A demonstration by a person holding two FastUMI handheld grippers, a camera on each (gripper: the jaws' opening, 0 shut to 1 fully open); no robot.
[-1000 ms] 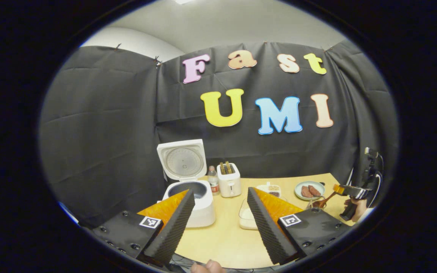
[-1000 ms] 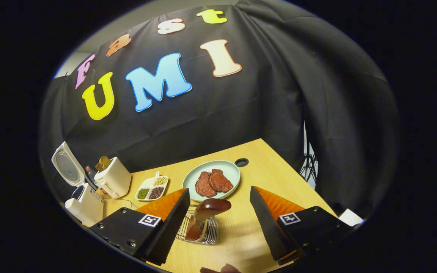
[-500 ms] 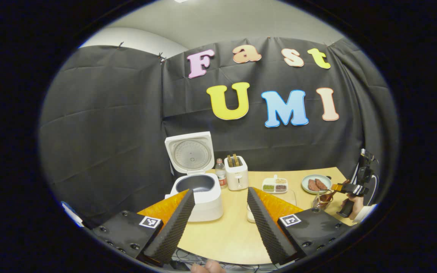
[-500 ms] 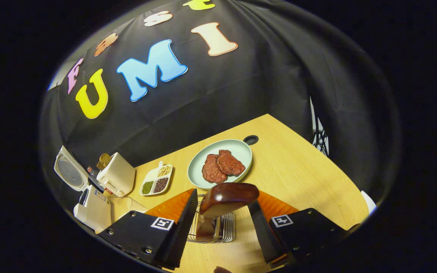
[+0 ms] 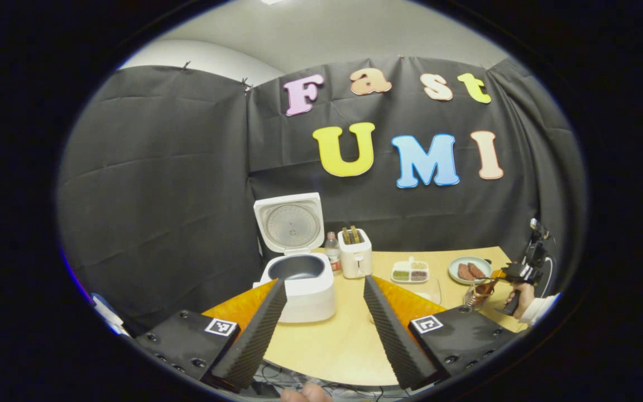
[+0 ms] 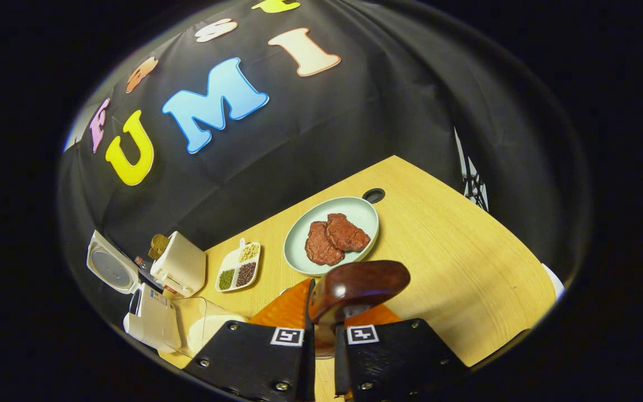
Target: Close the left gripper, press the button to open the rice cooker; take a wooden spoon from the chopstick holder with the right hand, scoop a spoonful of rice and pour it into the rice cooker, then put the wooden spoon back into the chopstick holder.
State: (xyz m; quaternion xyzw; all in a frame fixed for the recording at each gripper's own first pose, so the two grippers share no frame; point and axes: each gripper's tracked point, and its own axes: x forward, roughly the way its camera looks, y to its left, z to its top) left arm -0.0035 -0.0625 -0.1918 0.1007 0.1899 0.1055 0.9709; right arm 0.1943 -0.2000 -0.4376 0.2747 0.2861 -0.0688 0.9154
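The spoon (image 6: 358,287) stood bowl-up between the right hand-held gripper (image 6: 321,329) fingers, which had pinched its handle above the holder (image 5: 475,296). A straight upward lift would likely clear the wires best. The cooker (image 5: 302,279) sat open across the worktop (image 6: 444,245). The left hand-held gripper (image 5: 321,329) hung wide apart, holding nothing.

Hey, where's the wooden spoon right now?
In the right gripper view the wooden spoon stands low at centre, clamped between the right gripper fingers, just in front of the plate of meat.
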